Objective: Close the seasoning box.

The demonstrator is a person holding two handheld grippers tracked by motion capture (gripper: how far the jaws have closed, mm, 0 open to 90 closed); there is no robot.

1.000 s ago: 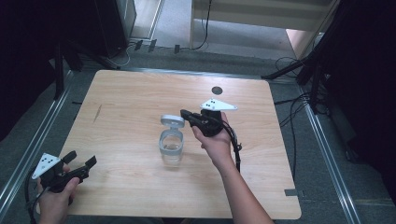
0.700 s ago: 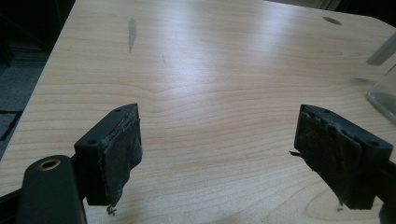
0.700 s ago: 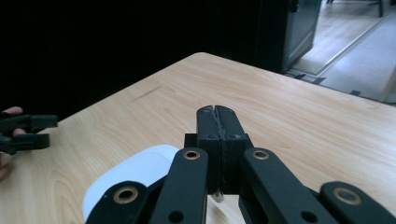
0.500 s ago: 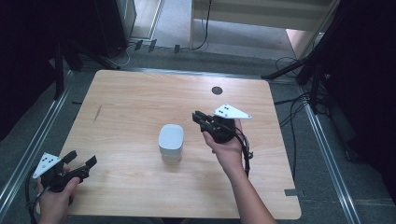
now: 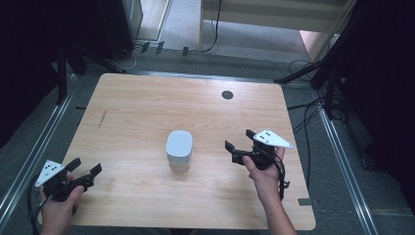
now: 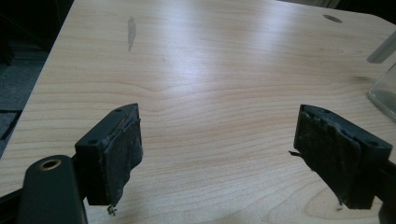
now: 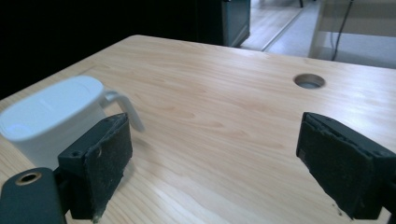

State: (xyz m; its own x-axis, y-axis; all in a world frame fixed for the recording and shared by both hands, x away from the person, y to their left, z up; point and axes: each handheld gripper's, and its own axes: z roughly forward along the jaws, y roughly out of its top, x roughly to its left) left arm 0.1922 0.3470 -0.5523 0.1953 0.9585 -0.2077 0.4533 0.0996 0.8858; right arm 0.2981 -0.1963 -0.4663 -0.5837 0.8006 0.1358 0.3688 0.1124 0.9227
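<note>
Both grippers empty, jaws spread wide. Left gripper (image 5: 84,173) sits at near-left corner of wooden table (image 5: 137,105), well apart from everything. Right gripper (image 5: 239,145) is near-right of centre, close beside white lidded container (image 5: 178,148) but not touching; container stands upright mid-table, lid on, handle (image 7: 125,107) visible in right gripper view. Cable hole (image 5: 227,94) near far edge.

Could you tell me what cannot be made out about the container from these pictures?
- Contents: in the high view the white lid covers the container.
- Its full shape: cut off by the right edge of the left gripper view.
- Its base: hidden behind the right gripper's near pad.
</note>
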